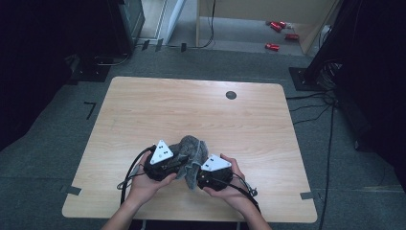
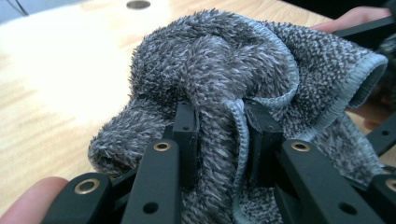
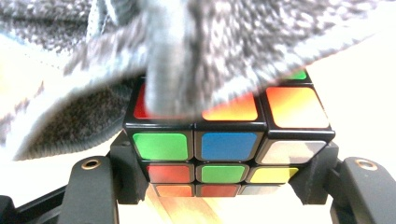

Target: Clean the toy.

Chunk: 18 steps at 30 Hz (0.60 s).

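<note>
A fuzzy grey cloth [image 1: 191, 153] is bunched between the two grippers over the near middle of the wooden table [image 1: 143, 110]. My left gripper [image 2: 224, 130] is shut on a fold of the cloth [image 2: 219, 70], its hemmed edge pinched between the pads. My right gripper [image 3: 224, 179] is shut on a multicoloured puzzle cube [image 3: 224, 144], held by its sides. The cloth [image 3: 187, 51] drapes over the cube's top face and hides part of it. In the high view the left gripper [image 1: 179, 165] and right gripper [image 1: 198, 175] nearly meet under the cloth.
A small dark round disc [image 1: 231, 95] lies near the table's far edge. Red cans [image 1: 277, 26] lie on the floor beyond the table. Cables [image 1: 316, 100] run across the floor at the right, and dark stands flank both sides.
</note>
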Available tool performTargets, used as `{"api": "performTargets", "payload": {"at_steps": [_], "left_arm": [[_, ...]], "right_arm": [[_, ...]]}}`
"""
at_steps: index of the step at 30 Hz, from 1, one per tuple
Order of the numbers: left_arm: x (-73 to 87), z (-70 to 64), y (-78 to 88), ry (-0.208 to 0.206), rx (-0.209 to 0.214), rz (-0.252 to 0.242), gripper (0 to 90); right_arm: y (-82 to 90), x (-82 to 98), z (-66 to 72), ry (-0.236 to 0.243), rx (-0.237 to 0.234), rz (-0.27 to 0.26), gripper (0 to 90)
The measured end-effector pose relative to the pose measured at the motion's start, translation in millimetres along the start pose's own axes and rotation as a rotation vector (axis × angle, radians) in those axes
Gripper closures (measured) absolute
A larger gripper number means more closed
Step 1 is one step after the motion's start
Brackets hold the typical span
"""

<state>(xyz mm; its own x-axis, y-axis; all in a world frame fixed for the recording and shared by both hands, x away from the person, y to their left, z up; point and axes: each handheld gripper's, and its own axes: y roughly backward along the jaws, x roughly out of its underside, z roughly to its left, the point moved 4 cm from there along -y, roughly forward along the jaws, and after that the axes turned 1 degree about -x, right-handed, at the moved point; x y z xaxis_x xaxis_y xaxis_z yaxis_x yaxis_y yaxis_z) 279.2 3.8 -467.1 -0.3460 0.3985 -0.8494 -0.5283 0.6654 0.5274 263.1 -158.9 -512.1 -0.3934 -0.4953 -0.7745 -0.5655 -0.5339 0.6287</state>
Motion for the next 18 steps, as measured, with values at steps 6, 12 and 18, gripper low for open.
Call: {"api": "performTargets", "payload": {"at_steps": [6,12,18], "left_arm": [[-3.4,-23.1,-5.0,-0.109,0.036,-0.01,65.9],[-0.1,-0.3,-2.2,-0.018,-0.023,0.021,66.2],[-3.5,-18.9,-4.0,-0.088,0.032,0.003,61.7]], "right_arm": [[-0.4,1.5,0.6,0.01,0.011,0.006,34.4],[1.5,1.1,1.3,0.019,0.021,0.004,34.4],[1.3,0.2,2.7,0.024,0.018,-0.003,34.4]]}}
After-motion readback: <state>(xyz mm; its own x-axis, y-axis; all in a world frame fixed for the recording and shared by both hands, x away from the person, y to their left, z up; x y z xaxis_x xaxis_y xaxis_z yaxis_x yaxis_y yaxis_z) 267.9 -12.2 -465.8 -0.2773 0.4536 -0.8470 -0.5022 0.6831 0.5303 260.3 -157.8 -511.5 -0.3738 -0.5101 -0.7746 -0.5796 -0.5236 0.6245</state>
